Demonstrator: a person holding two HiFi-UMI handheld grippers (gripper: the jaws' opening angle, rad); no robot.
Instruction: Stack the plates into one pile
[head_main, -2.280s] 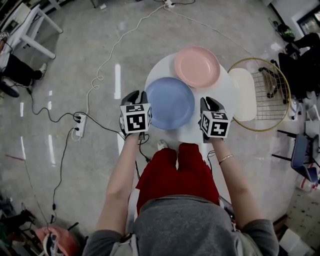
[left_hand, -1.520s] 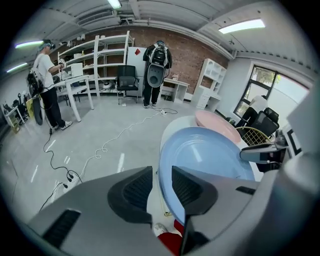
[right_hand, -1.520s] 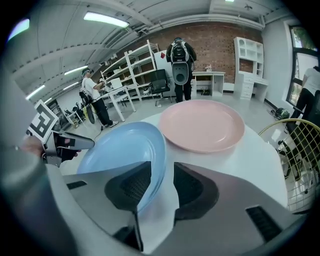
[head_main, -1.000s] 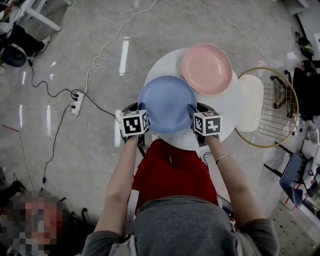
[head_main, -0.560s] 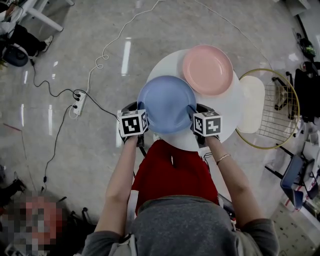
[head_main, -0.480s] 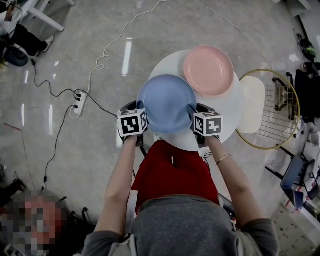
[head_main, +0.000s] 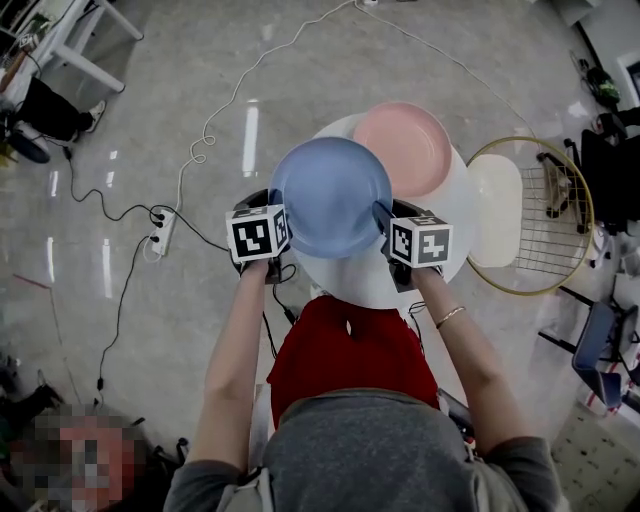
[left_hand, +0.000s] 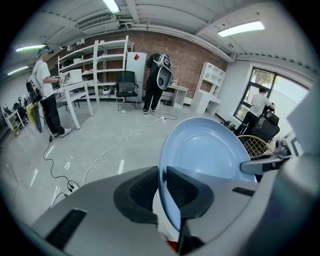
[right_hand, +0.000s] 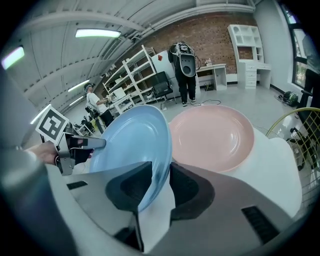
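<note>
Blue plate (head_main: 330, 195) carried between two hand-held grippers above a round white table (head_main: 350, 280), seen from overhead. The left gripper (left_hand: 161, 181) pinches the plate's left rim and the right gripper (right_hand: 159, 182) pinches the opposite rim; both pairs of jaws have just been closing, and in each gripper view the thin rim sits between the dark pads with the pads pressing on it. The plate hangs clear of the tabletop, tilted, with its far edge overlapping the near edge of the pink plate (head_main: 415, 150) from above. The pink plate lies flat on the far side of the table, untouched and empty. Progress, as judged from this arrangement: the pick-up of the blue plate appears complete and the transfer under way, but no pile exists yet. Remaining steps are probably to centre the blue plate over the pink one, lower it level, and release both rims.
</note>
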